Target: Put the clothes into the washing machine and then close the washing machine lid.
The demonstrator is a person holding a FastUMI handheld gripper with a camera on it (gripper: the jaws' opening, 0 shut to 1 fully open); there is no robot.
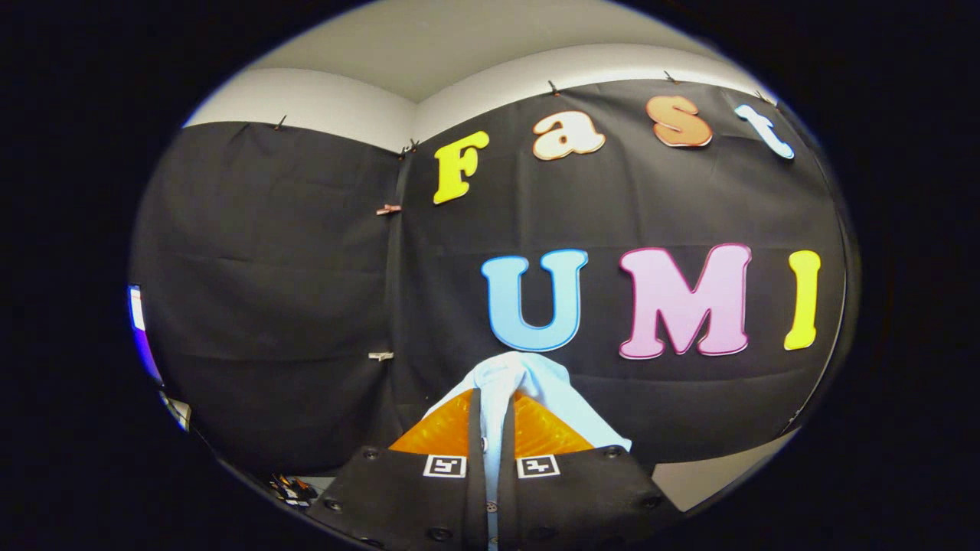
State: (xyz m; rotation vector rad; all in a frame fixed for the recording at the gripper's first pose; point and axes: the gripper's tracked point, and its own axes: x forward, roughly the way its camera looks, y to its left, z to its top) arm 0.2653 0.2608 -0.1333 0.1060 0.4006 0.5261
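Our fingers (490,417) are clamped nearly closed on a pale blue-white cloth garment (528,383) held aloft; a thin pinch could let it slip free.

A black cloth backdrop (306,291) hangs in two creased panels that meet at a corner, fixed along its top edge by small dark clips (280,121) and pinned along the corner seam by a reddish clip (388,209) higher up and a pale clip (380,356) lower down. Above the cloth runs a band of plain white wall (321,99), and over that a flat off-white ceiling (475,46). Low at one side a thin glowing strip, white and blue-violet (139,329), curves along the cloth's margin, and below the cloth on the other side lies a patch of pale grey floor (712,471).
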